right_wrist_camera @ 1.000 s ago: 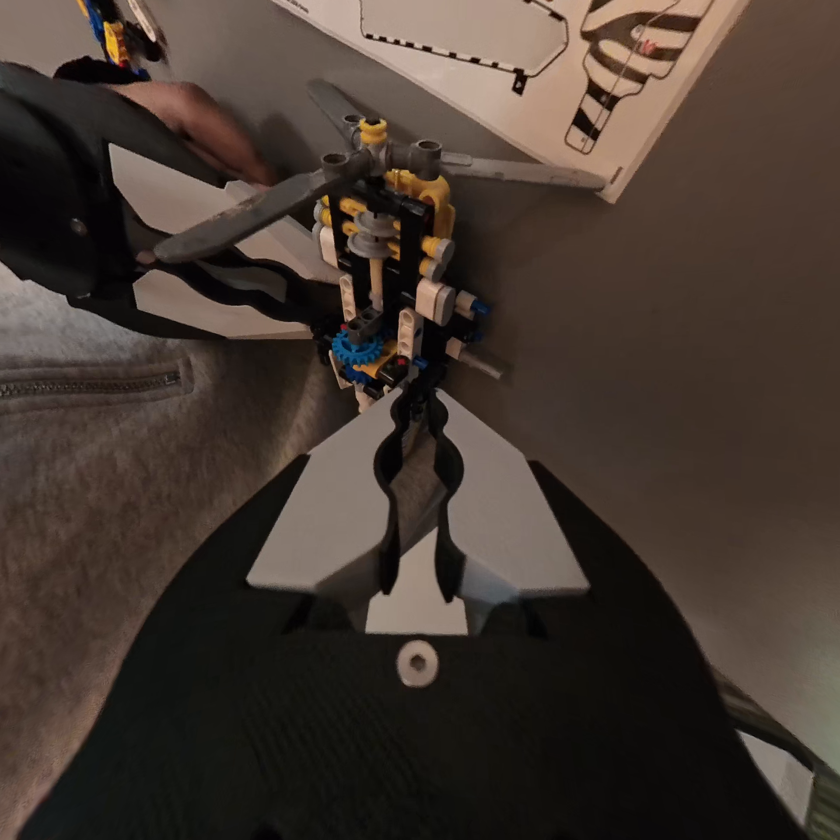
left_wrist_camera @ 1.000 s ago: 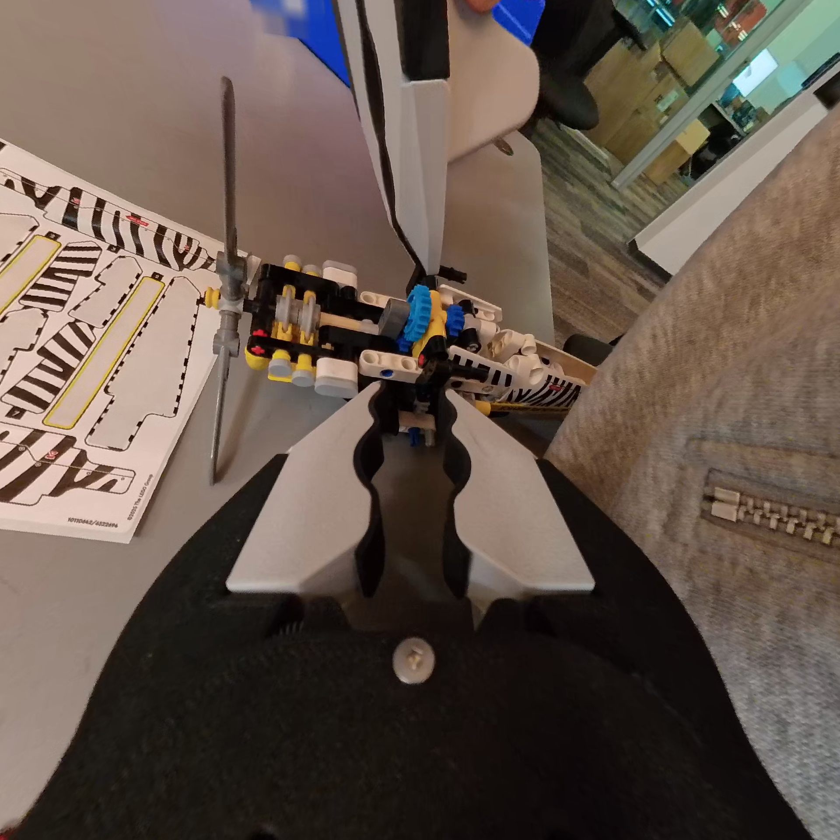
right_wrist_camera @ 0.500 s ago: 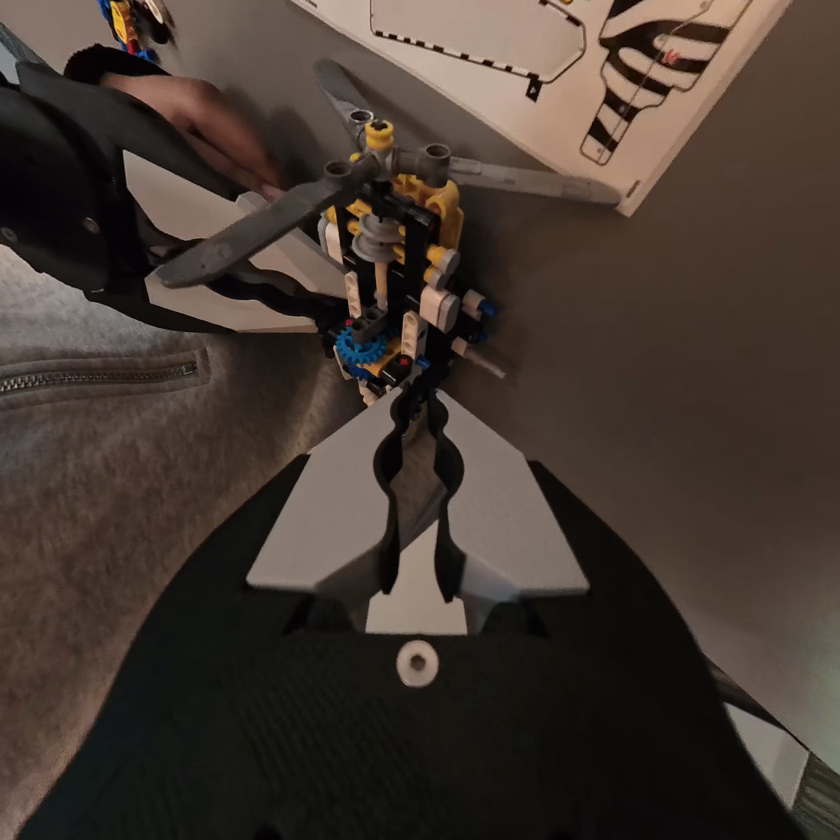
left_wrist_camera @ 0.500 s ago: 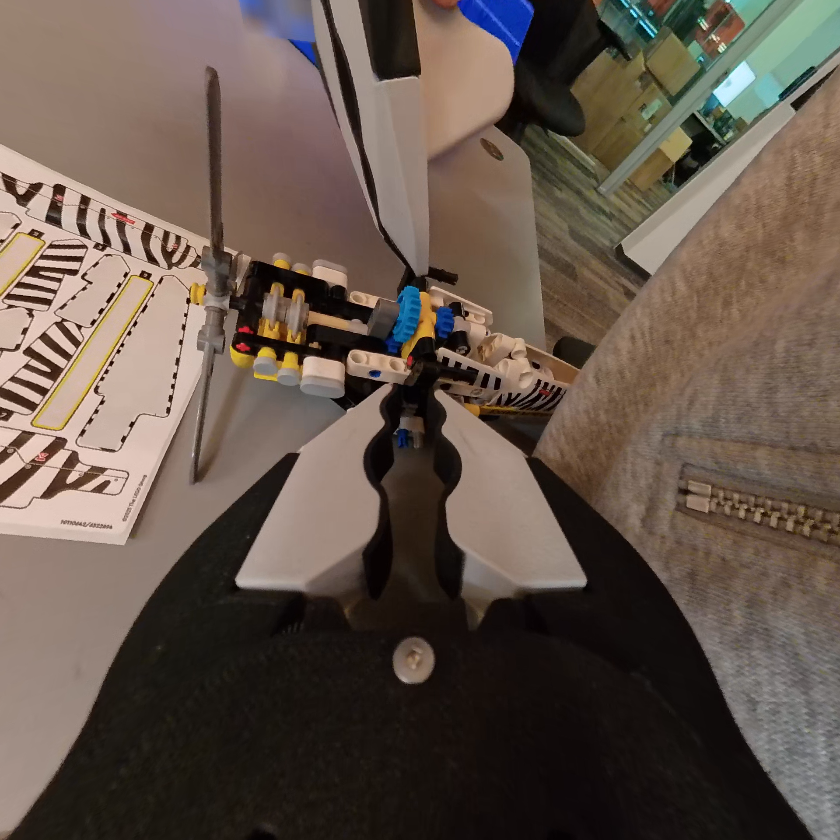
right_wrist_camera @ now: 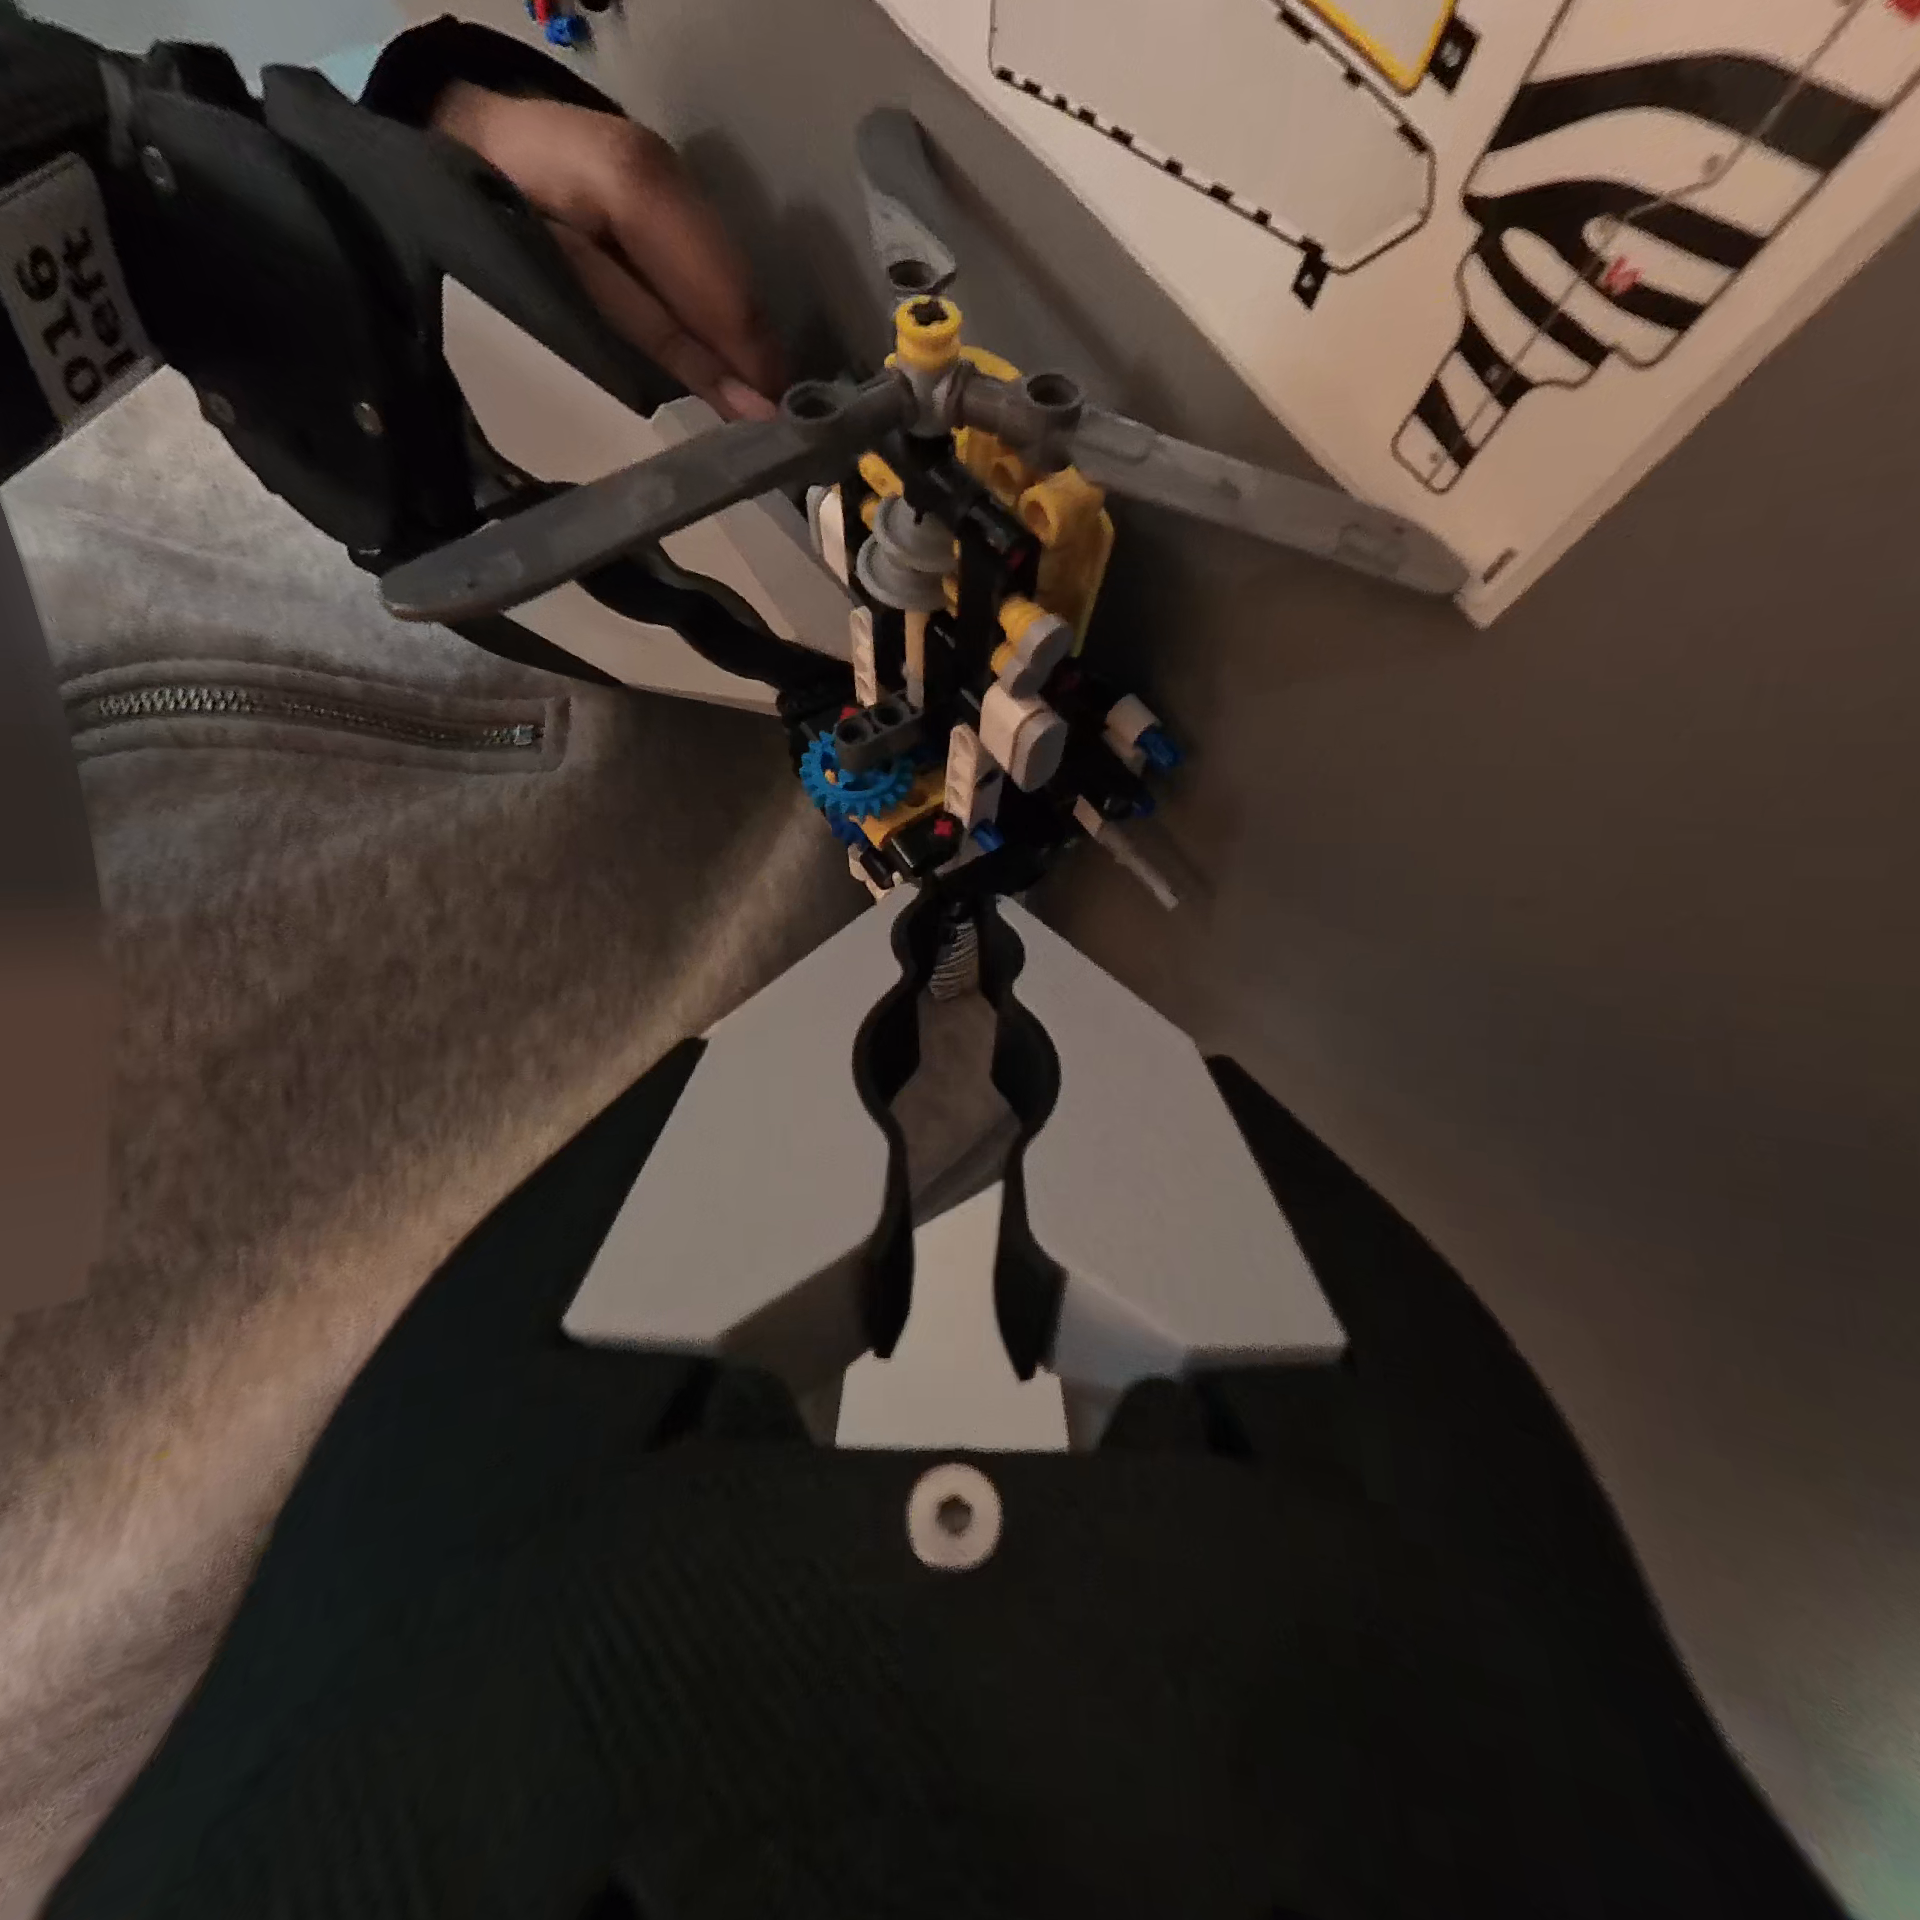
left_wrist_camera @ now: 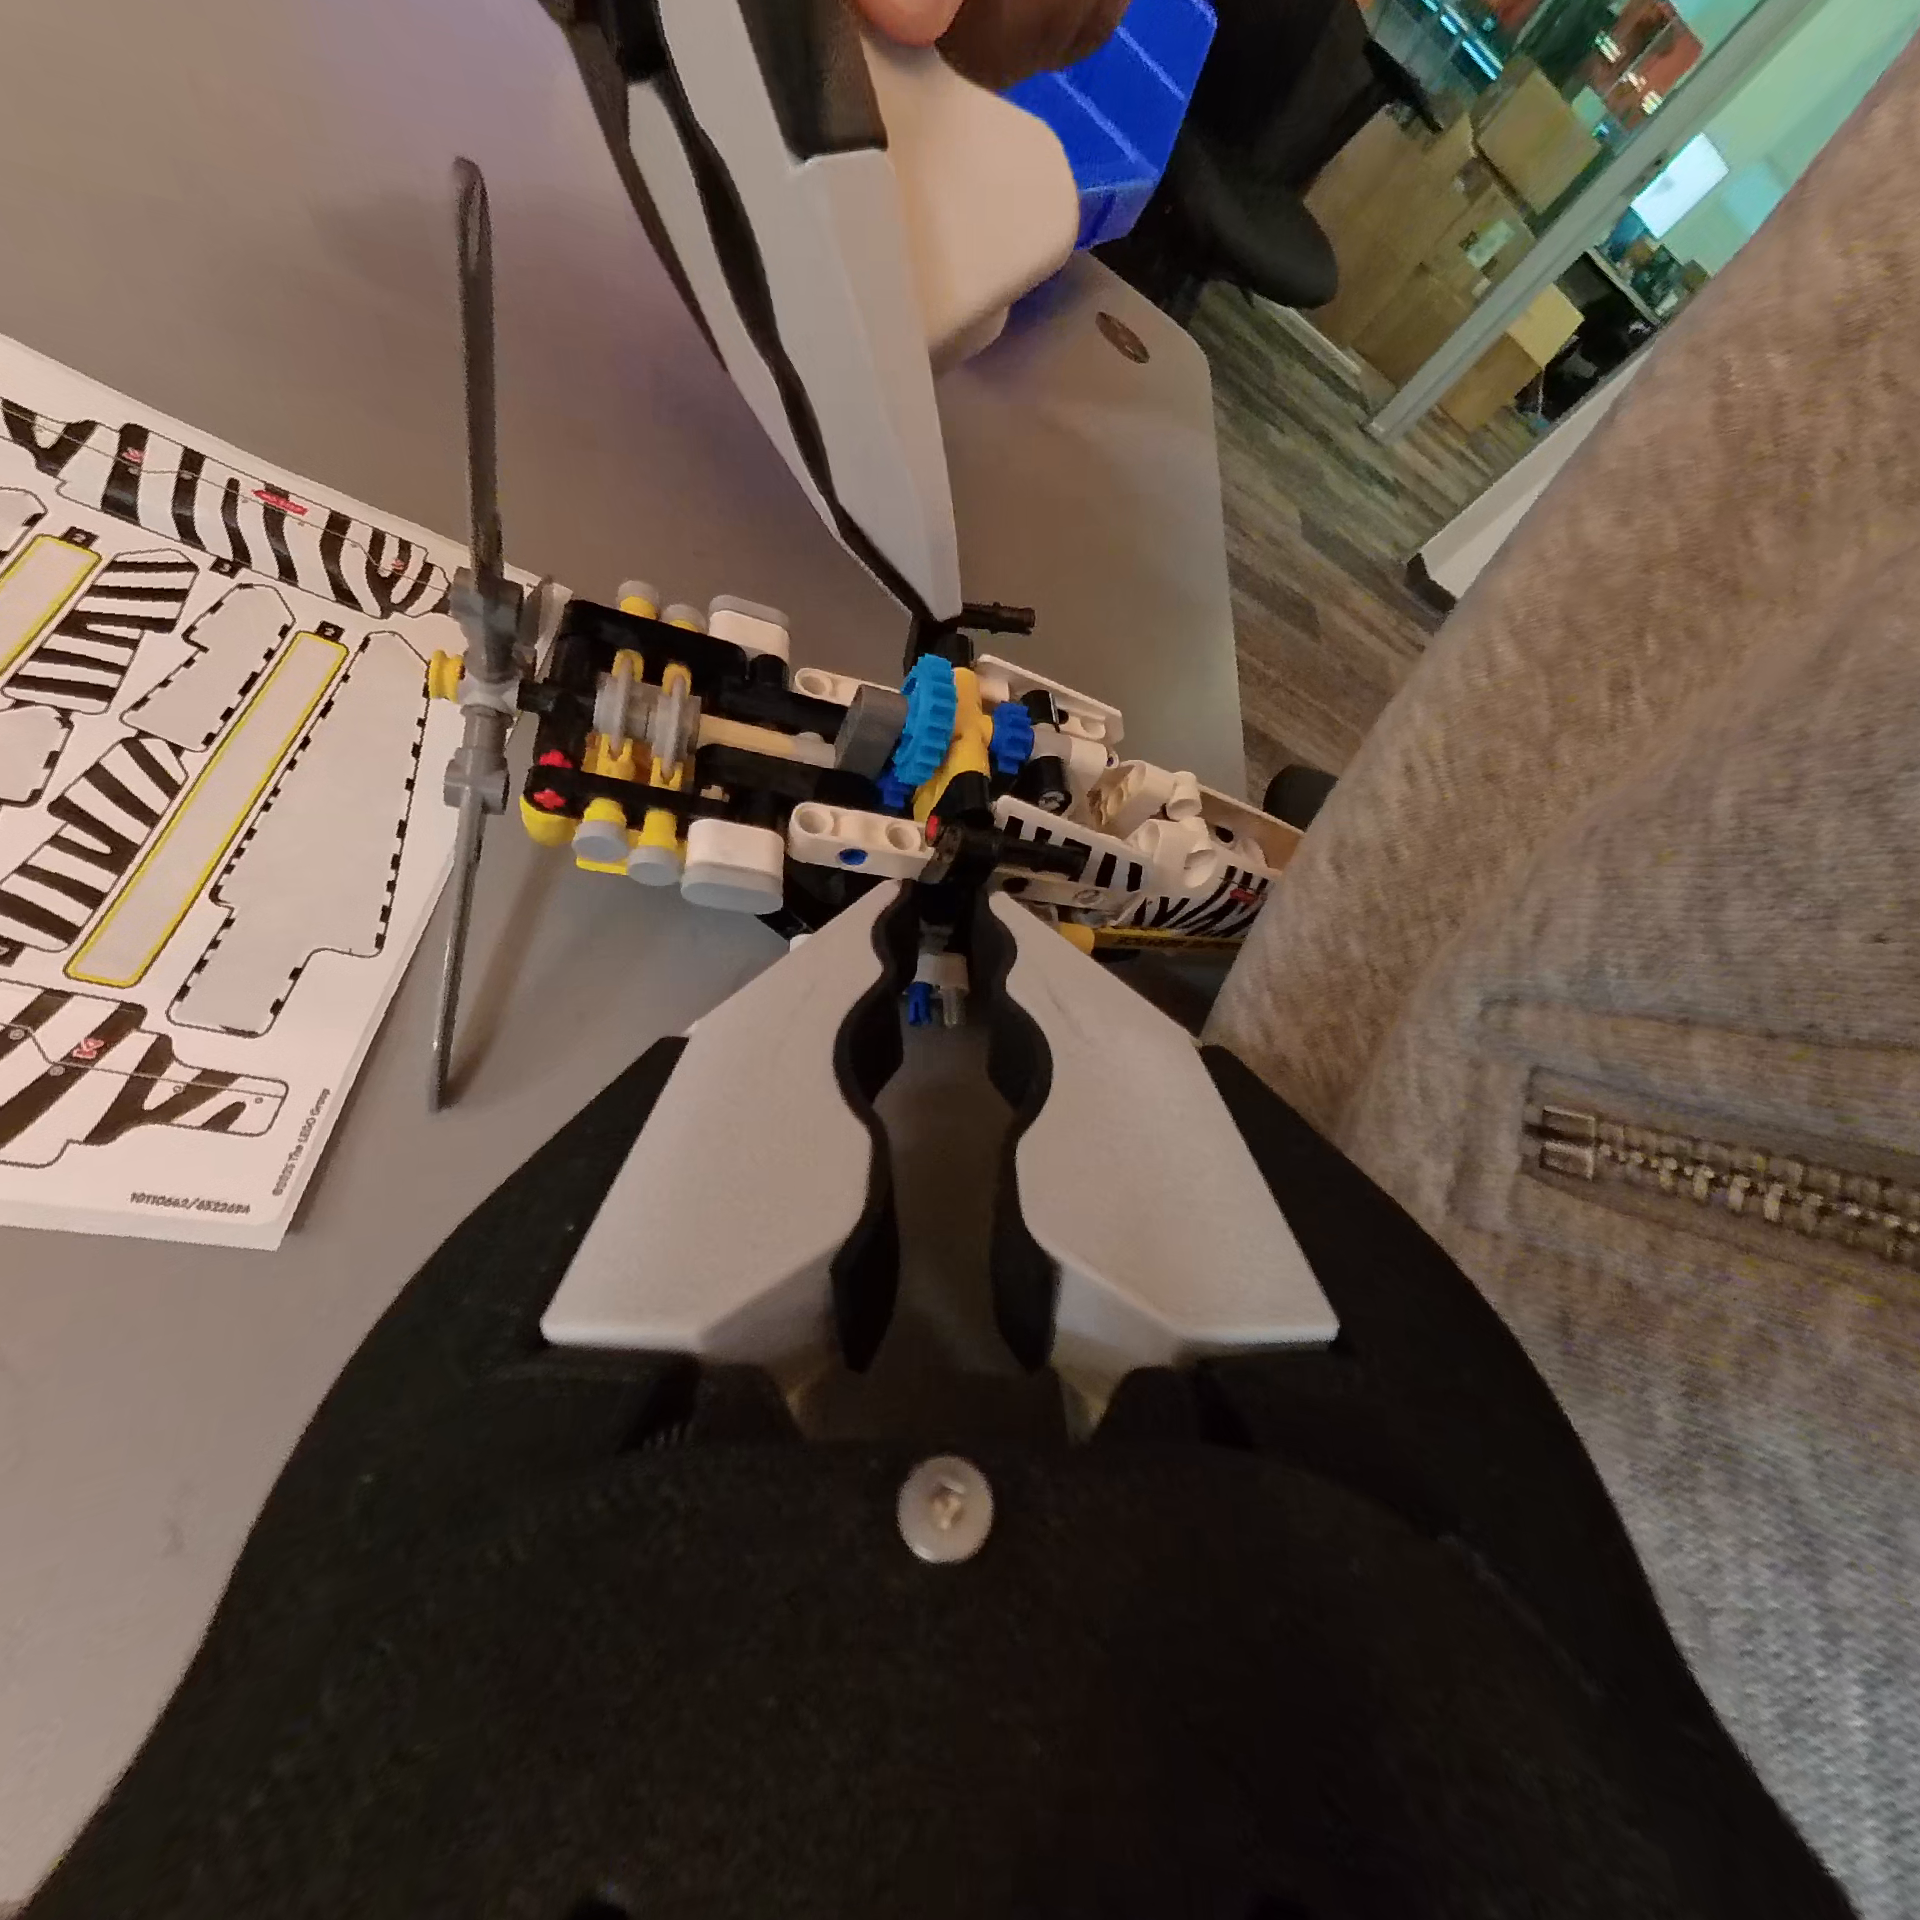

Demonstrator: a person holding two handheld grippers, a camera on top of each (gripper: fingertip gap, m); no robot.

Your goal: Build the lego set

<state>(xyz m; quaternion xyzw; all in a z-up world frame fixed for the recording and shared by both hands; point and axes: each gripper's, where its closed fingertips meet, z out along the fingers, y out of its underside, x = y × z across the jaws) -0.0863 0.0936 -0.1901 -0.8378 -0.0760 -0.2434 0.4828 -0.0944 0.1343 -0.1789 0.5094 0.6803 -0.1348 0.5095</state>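
Note:
A black, yellow and white lego helicopter model (left_wrist_camera: pixel 748 748) lies on its side just above the grey table, with grey rotor blades (left_wrist_camera: pixel 473 644) and blue gears (left_wrist_camera: pixel 925 717). My left gripper (left_wrist_camera: pixel 940 914) is shut on the model's underside. My right gripper (right_wrist_camera: pixel 951 909) is shut on the model (right_wrist_camera: pixel 966 665) from another side; it also shows in the left wrist view (left_wrist_camera: pixel 831 343), reaching down from above. In the right wrist view the left gripper (right_wrist_camera: pixel 644 582) comes in from the left behind a rotor blade (right_wrist_camera: pixel 623 509).
A sticker sheet (left_wrist_camera: pixel 156 790) with zebra stripes lies on the table left of the model; it also shows in the right wrist view (right_wrist_camera: pixel 1455 208). A grey zipped garment (left_wrist_camera: pixel 1610 1039) fills the right. A blue bin (left_wrist_camera: pixel 1112 104) stands at the back. The table edge (left_wrist_camera: pixel 1216 520) is near. About 5 cm separates my left fingertips from my right.
Both grippers stay shut on the model. The model has drawn slightly closer in the right wrist view and the rotor has turned a little; the sticker sheet has shifted in view.

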